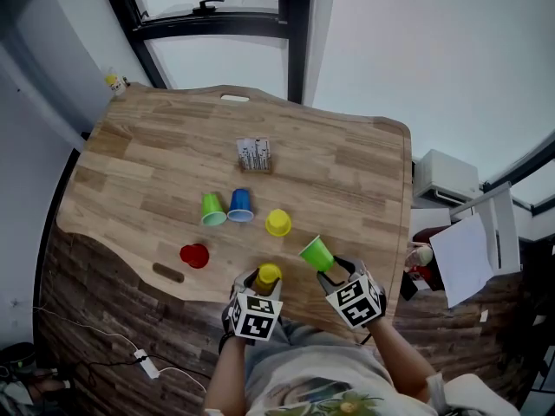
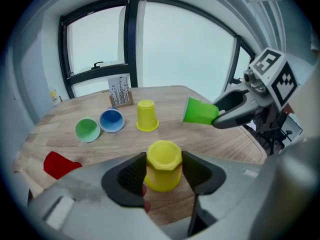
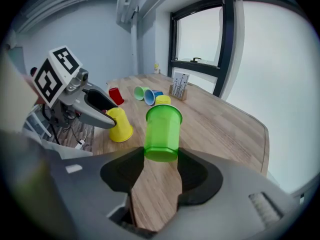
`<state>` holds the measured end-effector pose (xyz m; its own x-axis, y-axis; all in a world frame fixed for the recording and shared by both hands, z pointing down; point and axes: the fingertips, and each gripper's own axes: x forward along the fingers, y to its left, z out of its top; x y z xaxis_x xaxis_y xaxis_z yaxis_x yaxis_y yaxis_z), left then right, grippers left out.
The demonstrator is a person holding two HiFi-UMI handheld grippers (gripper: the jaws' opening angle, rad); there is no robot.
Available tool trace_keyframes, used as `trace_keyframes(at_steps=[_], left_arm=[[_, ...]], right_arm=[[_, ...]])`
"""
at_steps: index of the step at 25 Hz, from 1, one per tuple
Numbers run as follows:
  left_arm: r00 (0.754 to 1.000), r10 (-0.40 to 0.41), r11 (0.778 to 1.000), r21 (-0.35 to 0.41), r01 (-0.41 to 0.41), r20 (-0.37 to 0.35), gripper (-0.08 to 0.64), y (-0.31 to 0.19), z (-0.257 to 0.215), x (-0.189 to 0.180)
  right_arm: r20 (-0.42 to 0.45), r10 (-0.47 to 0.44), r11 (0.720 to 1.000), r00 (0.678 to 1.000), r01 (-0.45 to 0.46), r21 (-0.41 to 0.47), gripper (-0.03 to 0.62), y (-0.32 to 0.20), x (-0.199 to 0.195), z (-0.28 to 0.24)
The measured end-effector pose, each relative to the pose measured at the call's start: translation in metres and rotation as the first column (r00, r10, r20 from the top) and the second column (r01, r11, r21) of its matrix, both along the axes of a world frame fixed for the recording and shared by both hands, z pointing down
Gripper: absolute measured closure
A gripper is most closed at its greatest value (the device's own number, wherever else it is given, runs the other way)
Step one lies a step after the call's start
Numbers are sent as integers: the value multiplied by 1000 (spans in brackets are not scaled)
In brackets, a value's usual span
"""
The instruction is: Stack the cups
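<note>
L gripper [image 2: 164,170] is clamped on a yellow cup [image 1: 268,274] that stands upside down on the table [image 1: 364,172] near the front edge, base up, axis vertical. R gripper [image 3: 161,156] grips a green cup [image 3: 162,129] by its base, held clear of the wood just right of the yellow one. Its axis is tilted, with the mouth pointing away from the jaws twd mid-table. Six cups total: 2 yellow, 2 green, 1 blue, 1 red. The 2nd yellow [image 1: 278,223] sits upside down mid-table. The 2nd green [image 1: 212,209] and the blue [image 1: 240,204] lie on their sides next to each other, mouths twd the person, insides showing. The red [image 1: 194,255] lies on its side at left, prob. mouth to the left, but that's hard to tell. All six are single, none nested yet. Beyond them a small holder [image 1: 254,154] has black-and-white printed items standing in it.
</note>
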<state>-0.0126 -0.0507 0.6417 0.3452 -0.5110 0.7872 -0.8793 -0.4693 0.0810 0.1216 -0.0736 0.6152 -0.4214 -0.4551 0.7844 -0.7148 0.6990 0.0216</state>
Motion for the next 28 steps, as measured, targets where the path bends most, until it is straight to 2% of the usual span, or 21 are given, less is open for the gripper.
trace_keyframes(at_steps=[20, 21, 24, 26, 28], left_arm=[[1000, -20, 1000, 14, 20, -14, 325, 14, -2, -2], [1000, -20, 1000, 15, 21, -15, 325, 15, -2, -2], [1000, -21, 1000, 15, 21, -17, 325, 16, -3, -2], [1000, -20, 1000, 16, 21, -18, 325, 18, -3, -2], [1000, -21, 1000, 19, 21, -17, 325, 19, -4, -2]], right_arm=[[4, -51, 999, 999, 51, 14, 379, 26, -7, -9], [4, -53, 998, 999, 53, 16, 385, 27, -7, -9], [-2, -58, 998, 998, 58, 21, 477, 30, -9, -9], [0, -65, 998, 998, 65, 7, 463, 33, -10, -7], [6, -66, 998, 998, 66, -3, 399, 36, -11, -6]])
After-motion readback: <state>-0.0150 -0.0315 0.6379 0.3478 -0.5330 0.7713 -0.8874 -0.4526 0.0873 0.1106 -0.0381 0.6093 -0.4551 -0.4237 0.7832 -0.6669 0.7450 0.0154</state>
